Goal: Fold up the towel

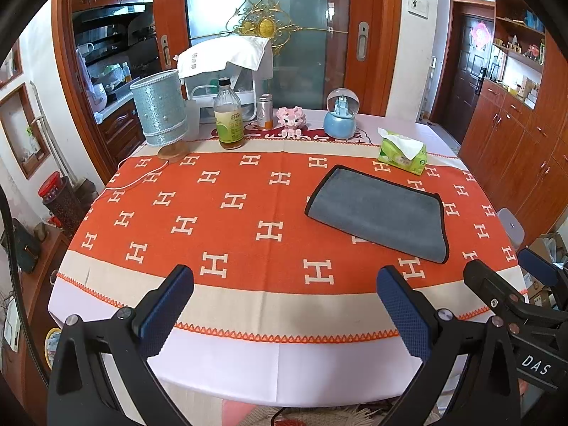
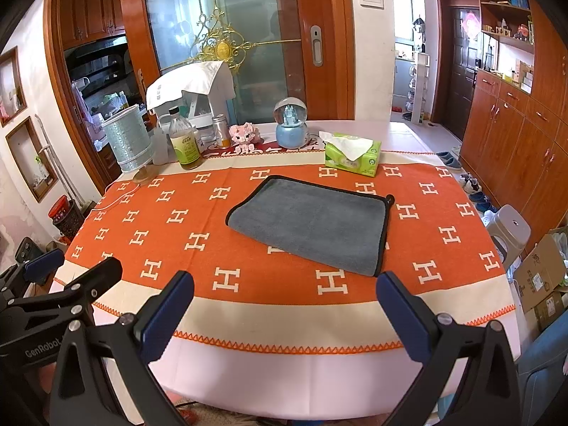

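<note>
Lay flat and folded: grey towel [image 1: 381, 212] on the orange patterned tablecloth [image 1: 220, 227], right of centre, near a green tissue pack [image 1: 403, 151]. Hovered over the near table edge, jaws wide apart, holding nothing: left gripper [image 1: 284, 305]. Partly visible at far right: right gripper [image 1: 511, 277].

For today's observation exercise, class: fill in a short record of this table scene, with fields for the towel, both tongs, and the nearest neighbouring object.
towel: grey towel with black edging, lying flat on the orange tablecloth, looks already folded over
left tongs: open, holding nothing, near table edge
right tongs: open, holding nothing, short of the towel
nearest neighbour: green tissue pack, beyond the towel, apart from it
</note>
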Available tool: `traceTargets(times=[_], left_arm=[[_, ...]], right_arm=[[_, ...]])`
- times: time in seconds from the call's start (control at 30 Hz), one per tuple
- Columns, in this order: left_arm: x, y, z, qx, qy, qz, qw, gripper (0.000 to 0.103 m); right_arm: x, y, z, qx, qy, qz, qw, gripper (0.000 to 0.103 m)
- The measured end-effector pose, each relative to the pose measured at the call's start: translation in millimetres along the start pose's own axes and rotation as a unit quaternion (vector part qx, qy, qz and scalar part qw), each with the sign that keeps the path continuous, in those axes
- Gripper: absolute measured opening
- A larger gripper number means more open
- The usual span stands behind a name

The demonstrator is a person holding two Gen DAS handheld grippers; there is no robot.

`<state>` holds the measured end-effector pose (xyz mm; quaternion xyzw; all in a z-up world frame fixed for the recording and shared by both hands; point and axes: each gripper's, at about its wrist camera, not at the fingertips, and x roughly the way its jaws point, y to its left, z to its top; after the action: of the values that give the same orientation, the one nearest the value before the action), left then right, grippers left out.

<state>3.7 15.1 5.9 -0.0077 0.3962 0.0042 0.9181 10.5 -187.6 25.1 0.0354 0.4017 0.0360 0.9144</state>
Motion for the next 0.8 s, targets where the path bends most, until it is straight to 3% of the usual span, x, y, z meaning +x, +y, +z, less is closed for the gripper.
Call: traceTargets(times=[0.8], left_arm=[[0.6, 1.7, -1.3, 0.000, 0.002, -0.001, 1.0000, 0.102]], right_arm=[[0.2, 1.2, 0.4, 0.001, 0.001, -0.001, 1.000, 0.103]])
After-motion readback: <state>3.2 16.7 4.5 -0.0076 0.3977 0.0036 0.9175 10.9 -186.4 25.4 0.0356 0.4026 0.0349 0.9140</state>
